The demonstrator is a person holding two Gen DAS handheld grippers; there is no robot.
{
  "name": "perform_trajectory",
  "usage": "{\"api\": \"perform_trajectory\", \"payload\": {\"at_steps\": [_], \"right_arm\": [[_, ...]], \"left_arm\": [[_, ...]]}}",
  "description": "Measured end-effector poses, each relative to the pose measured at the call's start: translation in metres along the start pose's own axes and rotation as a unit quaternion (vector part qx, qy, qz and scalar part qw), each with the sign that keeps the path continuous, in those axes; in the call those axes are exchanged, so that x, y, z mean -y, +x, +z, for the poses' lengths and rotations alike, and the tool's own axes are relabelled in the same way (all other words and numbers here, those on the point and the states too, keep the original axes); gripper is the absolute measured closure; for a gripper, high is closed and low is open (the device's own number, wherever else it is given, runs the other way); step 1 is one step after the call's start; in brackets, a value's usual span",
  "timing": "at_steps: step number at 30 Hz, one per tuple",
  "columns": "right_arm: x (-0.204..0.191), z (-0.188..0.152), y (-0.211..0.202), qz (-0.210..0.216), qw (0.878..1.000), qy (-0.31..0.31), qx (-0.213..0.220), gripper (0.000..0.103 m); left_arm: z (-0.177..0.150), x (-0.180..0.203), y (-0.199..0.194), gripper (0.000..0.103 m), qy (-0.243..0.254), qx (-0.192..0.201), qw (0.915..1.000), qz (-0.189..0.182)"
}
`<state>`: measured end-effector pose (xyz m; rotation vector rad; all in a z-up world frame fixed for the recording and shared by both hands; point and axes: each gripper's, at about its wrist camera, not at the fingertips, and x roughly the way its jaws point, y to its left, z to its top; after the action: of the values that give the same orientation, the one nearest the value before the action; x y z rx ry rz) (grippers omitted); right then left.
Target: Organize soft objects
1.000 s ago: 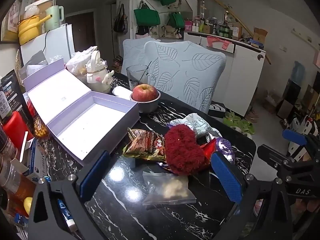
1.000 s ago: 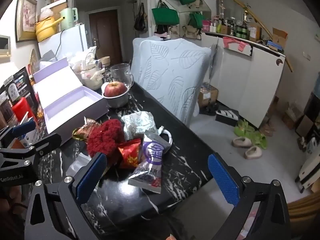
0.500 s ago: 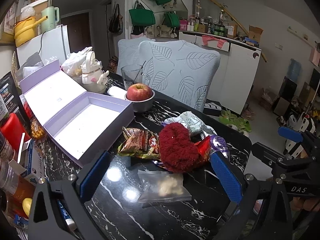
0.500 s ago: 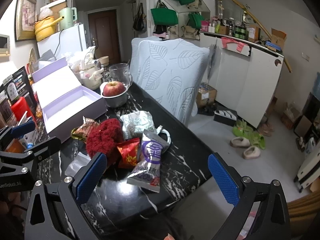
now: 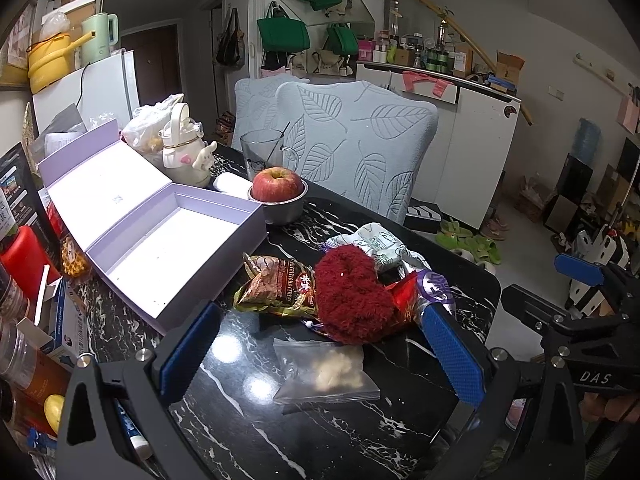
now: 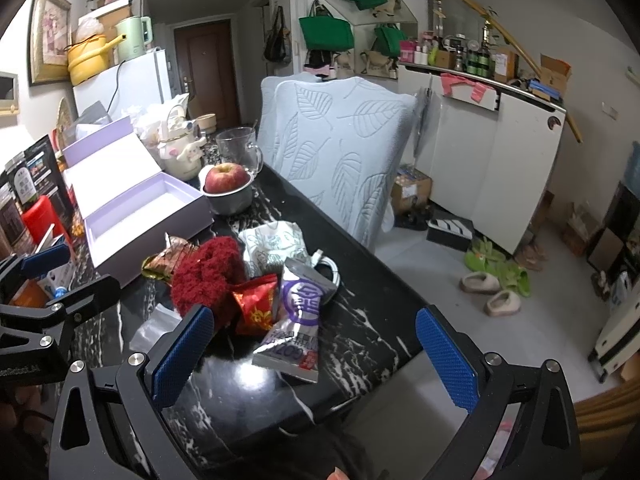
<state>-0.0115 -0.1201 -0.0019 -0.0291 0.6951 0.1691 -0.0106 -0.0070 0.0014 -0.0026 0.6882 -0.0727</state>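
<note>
A fuzzy red heart-shaped pad point(image 5: 352, 296) point(image 6: 208, 276) lies in a pile of soft packets on the black marble table point(image 5: 304, 432): a brown snack bag point(image 5: 276, 286), a red packet point(image 6: 256, 304), a silver-purple pouch point(image 6: 296, 320), a pale printed pouch point(image 6: 274, 242) and a clear bag point(image 5: 324, 372). An open lilac box point(image 5: 168, 248) point(image 6: 140, 212) stands to the left, nothing in it. My left gripper point(image 5: 320, 348) is open, hovering just before the clear bag. My right gripper point(image 6: 316, 344) is open above the silver-purple pouch at the table's near edge.
A bowl with an apple point(image 5: 278, 196), a glass mug point(image 5: 264, 152) and a white kettle point(image 5: 184, 152) stand behind the box. Bottles and cartons point(image 5: 24, 280) crowd the left edge. Padded chairs point(image 5: 356, 144) flank the table's right side; slippers point(image 6: 496, 280) lie on the floor.
Both grippers have eased slightly closer to the pile; the objects on the table have not moved.
</note>
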Motion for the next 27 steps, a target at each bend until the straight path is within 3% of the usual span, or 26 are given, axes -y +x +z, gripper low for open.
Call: {"api": "perform_trajectory", "payload": {"at_steps": [27], "right_arm": [[-0.0005,0.0001,-0.0009,0.0,1.0,0.0,0.001,0.0]], "left_arm": [[-0.001,0.0014,-0.0039,0.0,-0.003,0.001,1.0,-0.002]]}}
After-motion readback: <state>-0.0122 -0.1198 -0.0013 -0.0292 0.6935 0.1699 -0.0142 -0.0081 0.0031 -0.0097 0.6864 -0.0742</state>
